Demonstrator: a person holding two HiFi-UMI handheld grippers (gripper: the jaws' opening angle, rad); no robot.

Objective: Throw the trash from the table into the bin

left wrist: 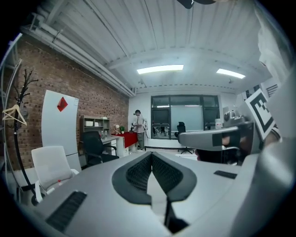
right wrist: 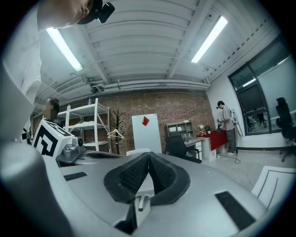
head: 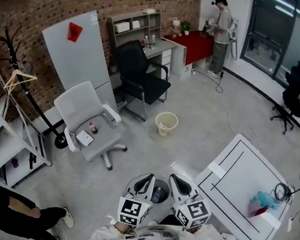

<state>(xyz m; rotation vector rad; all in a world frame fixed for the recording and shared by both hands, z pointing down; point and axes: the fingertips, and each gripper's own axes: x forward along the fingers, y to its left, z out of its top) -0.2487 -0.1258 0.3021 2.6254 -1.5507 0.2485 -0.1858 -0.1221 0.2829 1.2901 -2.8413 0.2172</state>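
In the head view my left gripper (head: pixel 143 184) and right gripper (head: pixel 181 184) are raised side by side at the bottom centre, both shut and empty. Between and below them shows a dark round bin (head: pixel 159 192) with something bluish inside. A blue and red crumpled piece of trash (head: pixel 261 204) lies on the white table (head: pixel 237 178) to the right. A beige wastebasket (head: pixel 166 124) stands further off on the floor. In the left gripper view the jaws (left wrist: pixel 151 155) meet and point level across the room. The right gripper (right wrist: pixel 148 155) is the same in its own view.
A white office chair (head: pixel 87 126) with small items on its seat and a black chair (head: pixel 138 78) stand ahead to the left. A person (head: pixel 221 28) stands at a red desk at the back. Someone's leg (head: pixel 15 215) is at the lower left. A coat rack (head: pixel 19 83) is left.
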